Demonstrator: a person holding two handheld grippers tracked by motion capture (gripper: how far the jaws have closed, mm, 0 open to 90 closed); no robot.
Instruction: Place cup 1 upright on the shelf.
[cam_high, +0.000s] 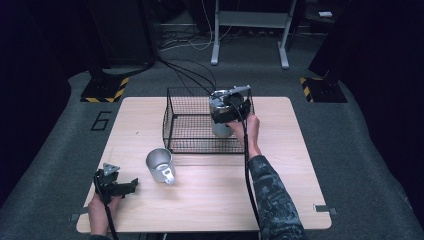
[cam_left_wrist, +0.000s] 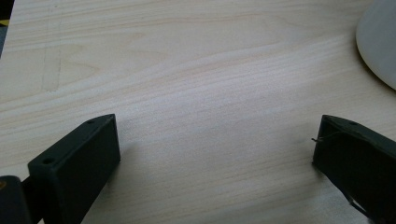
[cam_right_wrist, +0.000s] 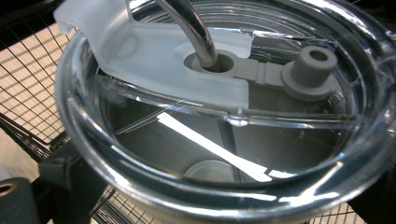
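Right tongs (cam_high: 226, 111) hold a lidded steel tumbler (cam_high: 220, 112) over the wire basket (cam_high: 175, 131).
The right tongs clamp the tumbler just under its clear lid (cam_right_wrist: 224, 116), with a metal straw (cam_right_wrist: 191, 28) passing through the lid's hole; the tumbler sits at the black basket's far right part, on the wooden worktop (cam_high: 210, 200). The left tongs (cam_high: 127, 186) rest wide apart and empty at the near left, near a steel mug (cam_high: 160, 165) standing in front of the basket.

Your right tool (cam_high: 226, 111) holds the lidded steel tumbler (cam_high: 220, 111) over the black wire basket (cam_high: 186, 122) mid-table; the handled metal cup (cam_high: 160, 165) stands before it, your left tool (cam_high: 125, 187) leftward.
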